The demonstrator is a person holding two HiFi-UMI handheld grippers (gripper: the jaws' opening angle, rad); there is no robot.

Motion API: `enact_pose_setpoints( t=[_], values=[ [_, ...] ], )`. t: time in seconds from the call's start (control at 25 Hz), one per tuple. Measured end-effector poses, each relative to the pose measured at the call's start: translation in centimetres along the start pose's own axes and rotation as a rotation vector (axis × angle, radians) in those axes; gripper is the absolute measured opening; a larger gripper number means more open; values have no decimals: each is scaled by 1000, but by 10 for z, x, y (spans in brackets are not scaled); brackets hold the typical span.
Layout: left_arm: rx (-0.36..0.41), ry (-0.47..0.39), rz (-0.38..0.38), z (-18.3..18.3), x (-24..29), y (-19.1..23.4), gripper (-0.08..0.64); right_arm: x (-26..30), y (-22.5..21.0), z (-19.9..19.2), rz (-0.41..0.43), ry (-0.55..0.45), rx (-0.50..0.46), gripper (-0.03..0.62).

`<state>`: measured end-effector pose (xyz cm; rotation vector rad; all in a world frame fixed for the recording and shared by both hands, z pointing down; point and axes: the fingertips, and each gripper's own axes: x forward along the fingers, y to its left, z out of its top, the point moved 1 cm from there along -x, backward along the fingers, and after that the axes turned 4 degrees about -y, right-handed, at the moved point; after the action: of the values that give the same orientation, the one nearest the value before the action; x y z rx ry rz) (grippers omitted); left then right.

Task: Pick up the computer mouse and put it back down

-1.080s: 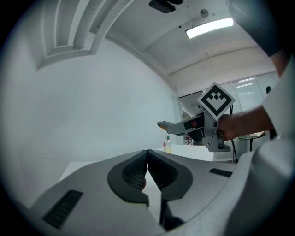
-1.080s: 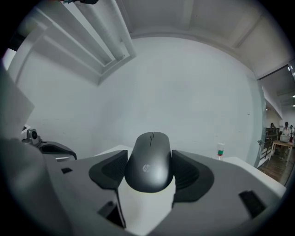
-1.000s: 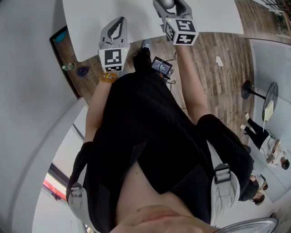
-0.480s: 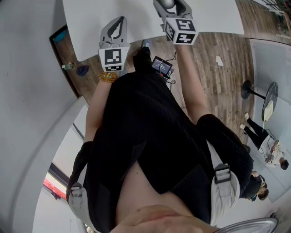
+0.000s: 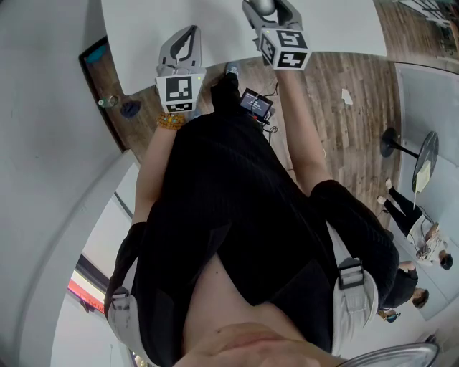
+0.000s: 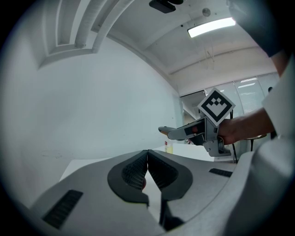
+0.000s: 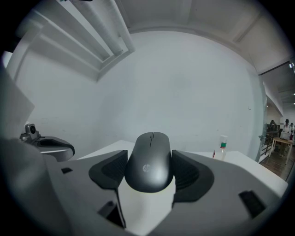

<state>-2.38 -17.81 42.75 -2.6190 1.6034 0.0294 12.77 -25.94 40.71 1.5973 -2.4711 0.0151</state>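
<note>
Firmly, the right gripper (image 7: 148, 159) clamps the mouse (image 7: 150, 171) by its sides (logo toward the camera) over the white table (image 5: 215, 21). Beside it, the left gripper (image 6: 147, 156) has its jaws pressed together, holding nothing.

The head camera looks steeply down onto the flat white table (image 5: 143, 43). Both gripper cameras sit close behind their jaws, facing level across that tabletop. The left one also catches the grey right gripper (image 6: 170, 132).

Dark grey plastic computer mouse (image 7: 148, 161): smooth, soft satin sheen. Black gripper pads (image 7: 186, 173): ribbed, matt. White desk (image 5: 323, 21): smooth, matt. Brown wood-plank floor (image 5: 337, 107): grainy.
</note>
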Motion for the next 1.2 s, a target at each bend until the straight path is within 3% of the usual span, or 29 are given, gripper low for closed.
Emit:
enact_pose_setpoints(
  t=[1.2],
  values=[
    [-8, 26, 25, -8, -5, 7, 14, 21, 12, -91, 50, 211, 50, 291]
  ],
)
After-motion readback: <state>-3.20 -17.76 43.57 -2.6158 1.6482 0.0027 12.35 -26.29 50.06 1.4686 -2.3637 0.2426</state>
